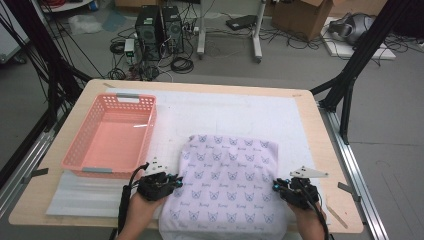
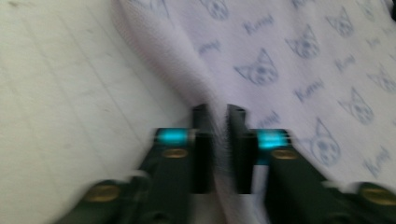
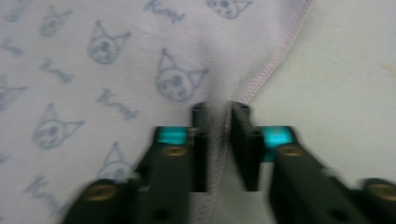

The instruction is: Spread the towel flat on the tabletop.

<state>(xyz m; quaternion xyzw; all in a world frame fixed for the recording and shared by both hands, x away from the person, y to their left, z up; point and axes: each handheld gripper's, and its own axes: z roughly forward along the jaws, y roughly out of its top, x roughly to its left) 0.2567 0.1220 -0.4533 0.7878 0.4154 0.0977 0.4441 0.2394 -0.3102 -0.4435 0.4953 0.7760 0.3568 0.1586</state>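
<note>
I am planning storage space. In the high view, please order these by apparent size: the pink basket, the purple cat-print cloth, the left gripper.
1. purple cat-print cloth, though it lies nearer the camera than the basket
2. pink basket
3. left gripper, clearly smallest

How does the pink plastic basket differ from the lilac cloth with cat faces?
The pink plastic basket is rigid, plain and untouched at the table's left; the lilac cat-print cloth is soft, patterned and lies flat nearer the person. The left tongs and right tongs each pinch a cloth edge. Both rest on the white mat.
</note>
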